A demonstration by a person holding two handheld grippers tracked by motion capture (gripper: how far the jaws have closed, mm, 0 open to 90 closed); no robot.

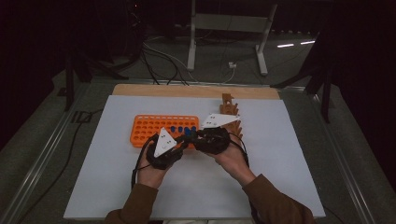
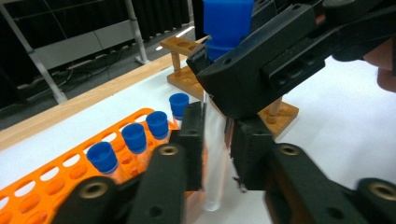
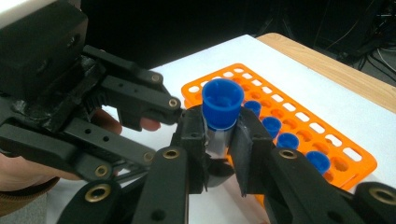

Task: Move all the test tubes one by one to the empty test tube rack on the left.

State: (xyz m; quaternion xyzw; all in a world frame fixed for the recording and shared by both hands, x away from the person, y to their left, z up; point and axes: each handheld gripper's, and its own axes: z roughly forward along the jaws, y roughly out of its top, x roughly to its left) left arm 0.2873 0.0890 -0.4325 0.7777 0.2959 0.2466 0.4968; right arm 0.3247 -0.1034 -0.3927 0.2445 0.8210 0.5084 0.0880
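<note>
a lab: orange tube rack point(image 1: 166, 129), wooden rack point(image 1: 229, 112), dark curtains.

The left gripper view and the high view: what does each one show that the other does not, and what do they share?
The left gripper view alone shows the clear tube body clamped between the left gripper, and the right gripper shut just under its blue cap. The high view alone shows both of the person's forearms, the whole white table top and the floor cables beyond. Both show the orange plastic tube rack with blue-capped tubes and the brown wooden rack behind it.
</note>
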